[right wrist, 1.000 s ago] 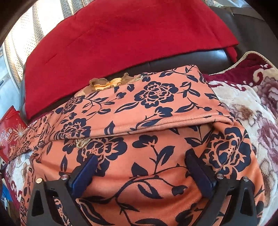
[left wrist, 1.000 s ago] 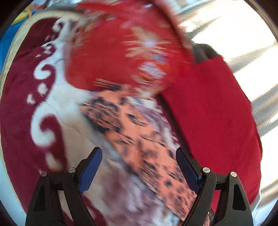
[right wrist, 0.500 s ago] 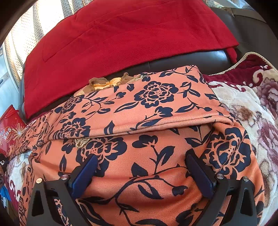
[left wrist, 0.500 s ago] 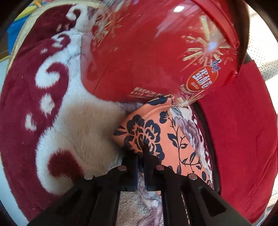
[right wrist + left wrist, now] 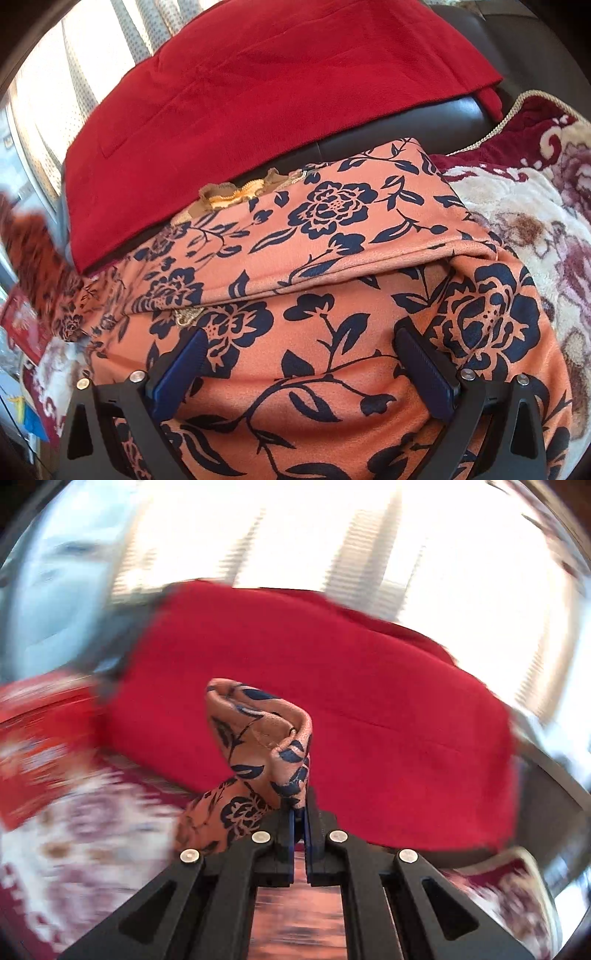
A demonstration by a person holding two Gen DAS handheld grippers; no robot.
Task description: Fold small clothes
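Garment: an orange garment (image 5: 332, 295) with a navy flower print is being spread, partly folded, over a plush floral blanket (image 5: 535, 206).
Left gripper: the left gripper (image 5: 300, 814) is being kept clenched on one corner of the garment, which is being held raised in front of a red cloth (image 5: 369, 709); the surroundings are blurred.
Right gripper: the right gripper (image 5: 299, 365) is being held wide open, fingers (image 5: 181, 373) resting on the fabric, nothing pinched.
Behind: the red cloth is being draped over a dark sofa back (image 5: 406, 125).
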